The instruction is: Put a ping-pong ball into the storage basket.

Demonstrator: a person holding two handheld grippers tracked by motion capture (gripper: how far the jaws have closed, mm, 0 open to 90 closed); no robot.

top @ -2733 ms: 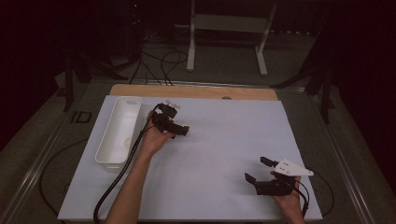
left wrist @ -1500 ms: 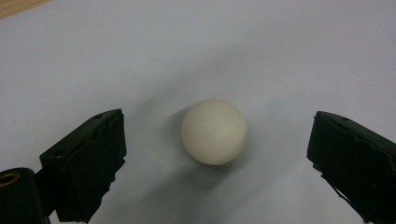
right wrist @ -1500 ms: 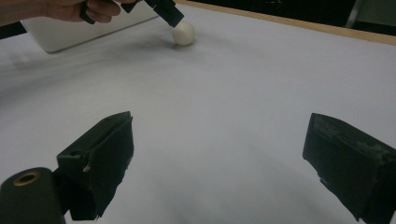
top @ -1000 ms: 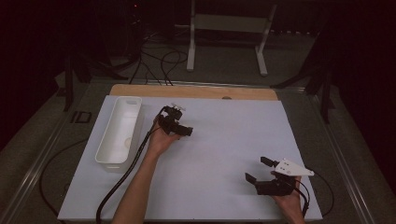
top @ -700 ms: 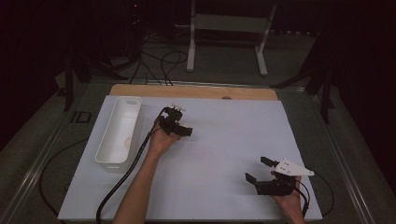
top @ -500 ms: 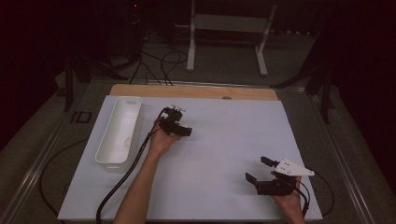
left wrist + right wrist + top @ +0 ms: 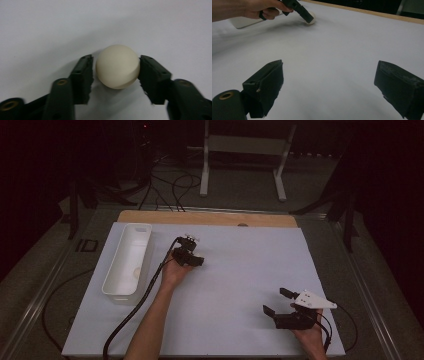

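Observation:
A cream-white ball (image 7: 117, 66) rests on the white table sheet (image 7: 240, 270). My left gripper (image 7: 115, 72) has just been closing on it, and both black pads now press its sides. In the high view the left gripper (image 7: 194, 261) is at the sheet's centre left, angled down. The right gripper view shows that left gripper (image 7: 308, 18) farther off with the ball (image 7: 311, 21) at its tip. My right gripper (image 7: 276, 303) sits near the front right corner, and its jaws (image 7: 329, 85) stand wide apart with nothing between them.
A long white tray (image 7: 129, 237) lies along the left side of the sheet, just left of the left hand. A wooden board edge (image 7: 210, 218) runs along the far side. The left gripper's cable (image 7: 135, 310) trails back beside the forearm.
The left hand has crept slightly to the right, away from the tray. The right hand and its gripper have stayed where they were.

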